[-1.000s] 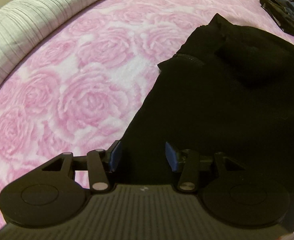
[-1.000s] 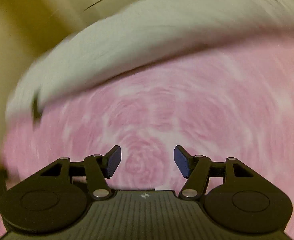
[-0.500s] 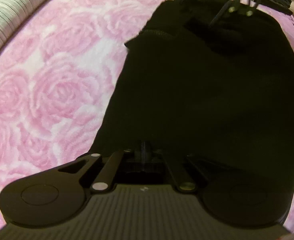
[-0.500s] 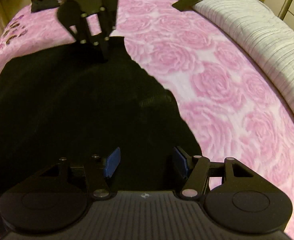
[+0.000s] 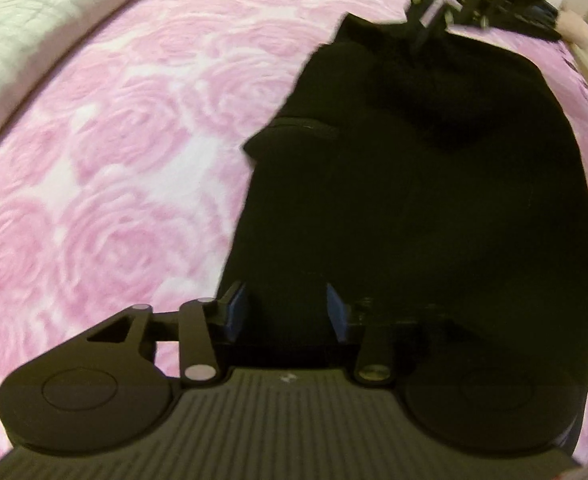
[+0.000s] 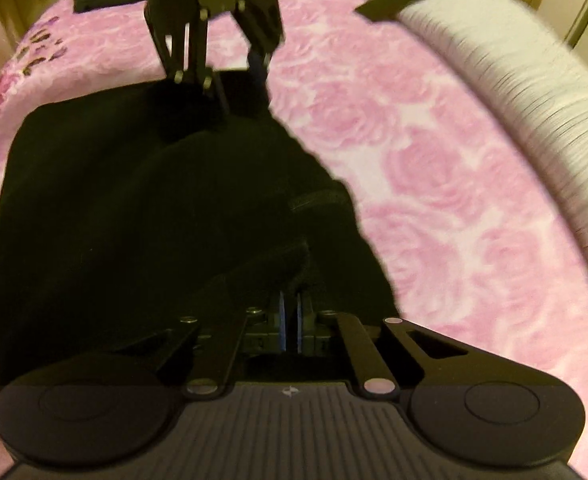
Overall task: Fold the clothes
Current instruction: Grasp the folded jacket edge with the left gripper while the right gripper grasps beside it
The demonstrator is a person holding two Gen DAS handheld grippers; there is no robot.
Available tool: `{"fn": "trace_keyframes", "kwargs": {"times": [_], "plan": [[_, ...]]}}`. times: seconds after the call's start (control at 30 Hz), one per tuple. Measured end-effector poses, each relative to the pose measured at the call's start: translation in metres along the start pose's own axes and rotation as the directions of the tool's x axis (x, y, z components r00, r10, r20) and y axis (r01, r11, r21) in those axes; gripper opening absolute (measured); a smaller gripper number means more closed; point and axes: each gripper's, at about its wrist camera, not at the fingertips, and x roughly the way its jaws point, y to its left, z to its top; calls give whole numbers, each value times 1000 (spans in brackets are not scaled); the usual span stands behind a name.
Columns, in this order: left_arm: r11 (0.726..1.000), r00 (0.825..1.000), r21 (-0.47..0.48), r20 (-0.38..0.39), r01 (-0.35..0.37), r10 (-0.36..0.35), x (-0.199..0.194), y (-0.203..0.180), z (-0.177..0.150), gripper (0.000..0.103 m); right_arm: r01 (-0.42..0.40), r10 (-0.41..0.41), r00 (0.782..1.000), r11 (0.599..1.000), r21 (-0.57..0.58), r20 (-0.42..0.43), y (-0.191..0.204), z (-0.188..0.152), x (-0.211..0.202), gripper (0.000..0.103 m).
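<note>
Black garment [image 5: 434, 208] between left gripper [image 5: 287, 311] (agape) and pinching right gripper [image 6: 290, 322], pink bedspread [image 5: 114, 160] beneath.

bed: pink rose blanket [image 5: 114, 168] | white ribbed quilt [image 6: 534, 92] (edge) | dim light

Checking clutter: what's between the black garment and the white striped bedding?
Only bare pink rose-patterned blanket between black garment and white striped bedding, per right wrist view.

Dim, warm yellowish light; black fabric garment [image 5: 434, 200] shows no detail; motion blur throughout; fisheye bending at frame edges.
</note>
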Motion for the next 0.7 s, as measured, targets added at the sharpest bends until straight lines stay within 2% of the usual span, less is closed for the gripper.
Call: {"fn": "trace_keyframes", "kwargs": {"times": [0.1, 0.2, 0.4, 0.43, 0.5, 0.53, 0.6, 0.7], "plan": [[999, 1000, 34, -18, 23, -22, 6, -3, 2, 59, 88, -86, 995, 994, -61, 42, 10, -2, -23, 3], [999, 1000, 32, -3, 9, -9, 6, 1, 2, 61, 165, -156, 985, 979, -118, 80, 20, -4, -43, 3], [1000, 1000, -3, 21, 7, -7, 6, 13, 5, 60, 258, -236, 961, 952, -162, 144, 36, -7, -61, 3], [1000, 1000, -3, 11, 18, -18, 8, 14, 7, 57, 274, -249, 956, 947, -167, 155, 37, -8, -62, 2], [1000, 999, -1, -30, 25, -25, 11, 13, 7, 13, 289, -265, 951, 945, -153, 157, 35, -8, -63, 2], [1000, 999, 12, -47, 0, 1, 12, 12, 7, 0, 291, -271, 951, 947, -135, 150, 30, -8, -59, 2], [999, 998, 2, -48, -48, 48, 10, 14, 4, 0, 291, -278, 952, 953, -90, 131, 16, -8, -49, 1], [992, 995, -84, -14, -95, 94, -1, 26, -2, 0, 291, -287, 952, 957, -21, 102, -5, -8, -33, 1]]}}
